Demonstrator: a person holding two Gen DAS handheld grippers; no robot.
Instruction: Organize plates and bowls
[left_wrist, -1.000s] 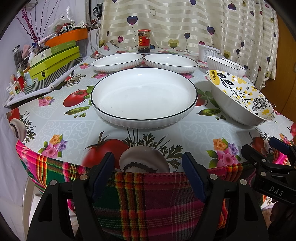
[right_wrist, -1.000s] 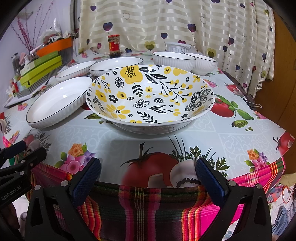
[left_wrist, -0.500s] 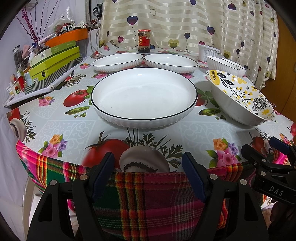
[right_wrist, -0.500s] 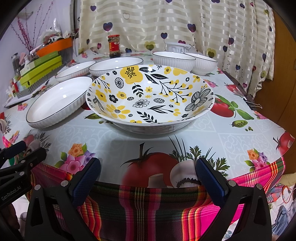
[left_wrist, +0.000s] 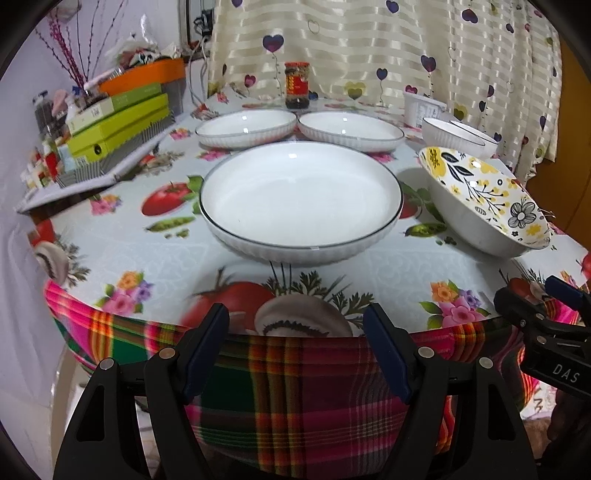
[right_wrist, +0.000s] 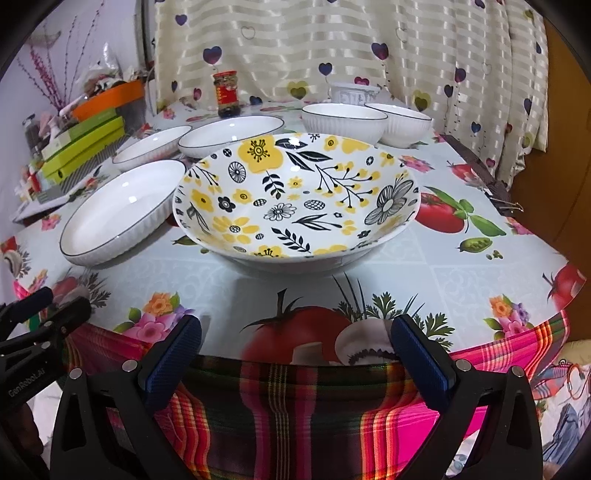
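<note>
Heart-printed curtains (right_wrist: 332, 48) hang behind a crowded counter (left_wrist: 110, 254) on which nothing is stacked yet. The left tool (left_wrist: 295, 343) is held wide open and empty at the near edge, facing the large white plate (left_wrist: 301, 203). The right tool (right_wrist: 295, 354) is likewise spread and empty before the floral bowl (right_wrist: 295, 199). Two smaller plates and two white bowls (right_wrist: 343, 118) are set behind. Glazed rims could slip from a shallow grip, and the floral bowl could be knocked, since the two dishes nearly touch.
</note>
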